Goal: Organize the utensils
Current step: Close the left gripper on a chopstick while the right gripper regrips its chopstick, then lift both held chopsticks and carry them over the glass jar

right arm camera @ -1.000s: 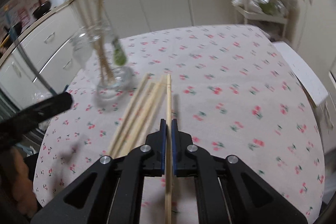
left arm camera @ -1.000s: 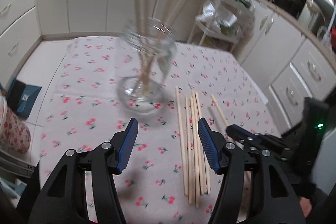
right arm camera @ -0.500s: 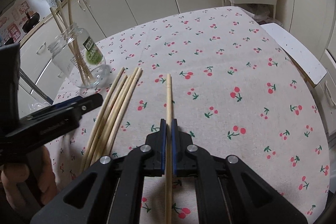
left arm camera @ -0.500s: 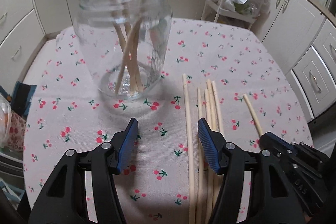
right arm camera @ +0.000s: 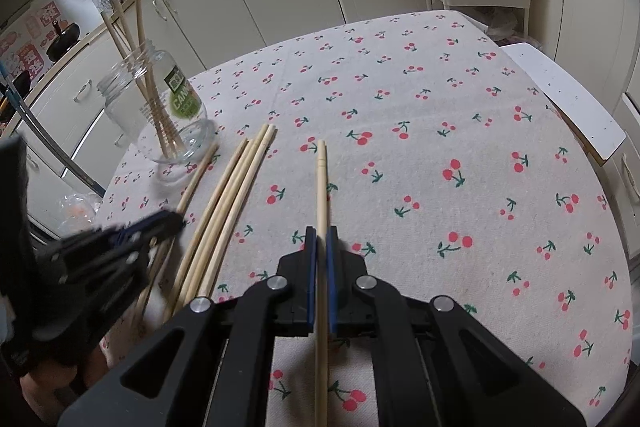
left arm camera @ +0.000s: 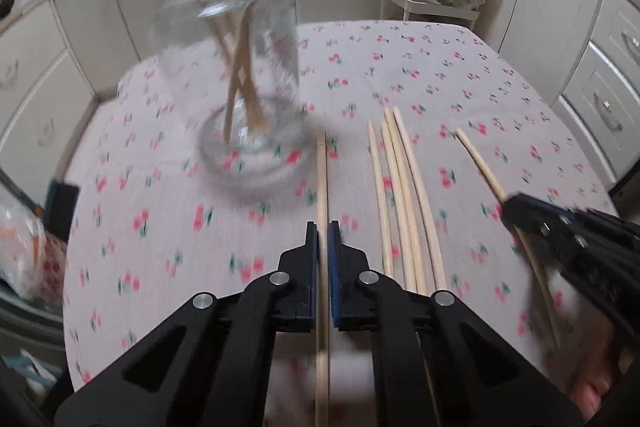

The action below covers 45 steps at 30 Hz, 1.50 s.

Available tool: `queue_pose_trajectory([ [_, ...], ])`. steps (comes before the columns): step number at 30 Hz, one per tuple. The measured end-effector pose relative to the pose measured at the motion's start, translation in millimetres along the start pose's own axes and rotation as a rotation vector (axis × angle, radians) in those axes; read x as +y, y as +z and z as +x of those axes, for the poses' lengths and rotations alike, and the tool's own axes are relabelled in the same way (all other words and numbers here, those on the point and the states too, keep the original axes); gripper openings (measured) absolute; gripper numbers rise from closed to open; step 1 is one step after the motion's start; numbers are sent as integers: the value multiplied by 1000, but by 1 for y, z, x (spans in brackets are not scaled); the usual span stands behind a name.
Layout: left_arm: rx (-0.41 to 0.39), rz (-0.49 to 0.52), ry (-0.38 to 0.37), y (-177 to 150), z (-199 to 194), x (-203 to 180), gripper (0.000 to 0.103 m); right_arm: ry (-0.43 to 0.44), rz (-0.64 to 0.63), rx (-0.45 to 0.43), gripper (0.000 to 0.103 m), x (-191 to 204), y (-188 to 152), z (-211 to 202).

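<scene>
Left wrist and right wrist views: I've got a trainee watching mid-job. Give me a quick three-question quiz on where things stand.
1. True or false: each gripper, left and right, is shut on a chopstick.
2. How many loose chopsticks lie together between the two held ones? A) two B) four C) seven
3. Fill in: the upright chopsticks stand in a glass ____.

Key: 1 true, the left chopstick and right chopstick sit between shut jaws. 2 B. 3 jar.
</scene>
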<state>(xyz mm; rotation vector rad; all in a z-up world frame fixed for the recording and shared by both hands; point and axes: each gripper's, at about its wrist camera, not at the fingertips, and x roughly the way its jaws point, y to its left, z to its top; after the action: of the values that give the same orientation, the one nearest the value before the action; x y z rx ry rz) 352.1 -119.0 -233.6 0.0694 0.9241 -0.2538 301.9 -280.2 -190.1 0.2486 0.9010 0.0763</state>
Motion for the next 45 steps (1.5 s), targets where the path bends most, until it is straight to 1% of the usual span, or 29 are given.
queue_pose_trajectory([
  [3,41,-31,-50,-11,-10,8,5,-1,4,7,6,0,2,0],
  [5,60,-33,-64,-12,-13,12,5,-5,9,13,7,0,5,2],
  [7,61,-37,-73,-7,-13,13,5,-9,4,9,13,1,9,3],
  [8,55,-40,-70,-3,-13,13,5,-17,0,3,22,2,11,2],
  [9,51,-39,-63,2,-11,13,6,-22,-8,-6,25,4,15,2],
  [10,46,-38,-62,8,-9,11,6,-22,-17,-7,25,5,17,2],
  [15,46,-17,-40,24,3,5,6,-63,-53,16,25,6,30,11],
  [18,68,-4,-19,29,12,1,6,-76,-60,43,25,3,32,19],
  [22,77,-3,16,31,20,1,14,-106,-114,30,24,10,30,21],
  [24,75,2,27,32,21,-1,14,-143,-162,18,18,15,28,22],
  [25,71,6,35,32,22,-3,14,-159,-181,12,17,17,27,23],
  [27,63,10,44,31,22,-4,14,-178,-208,3,7,19,25,23],
  [29,55,12,36,30,21,-6,8,-173,-215,-1,6,20,24,22],
  [30,53,14,28,29,21,-6,5,-165,-205,-3,6,19,24,22],
  [31,51,21,27,28,19,-8,5,-150,-187,0,6,16,24,21],
  [32,51,20,15,27,18,-7,5,-123,-157,6,6,13,26,20],
  [33,48,18,2,26,16,-7,5,-71,-103,16,6,6,27,19],
  [35,26,18,-6,26,8,-8,5,-11,-43,16,6,-1,29,16],
  [43,-93,-17,-56,32,-42,11,5,200,113,-48,6,-9,29,-8],
  [45,-138,-40,-86,36,-57,18,5,253,146,-69,6,-9,30,-14],
])
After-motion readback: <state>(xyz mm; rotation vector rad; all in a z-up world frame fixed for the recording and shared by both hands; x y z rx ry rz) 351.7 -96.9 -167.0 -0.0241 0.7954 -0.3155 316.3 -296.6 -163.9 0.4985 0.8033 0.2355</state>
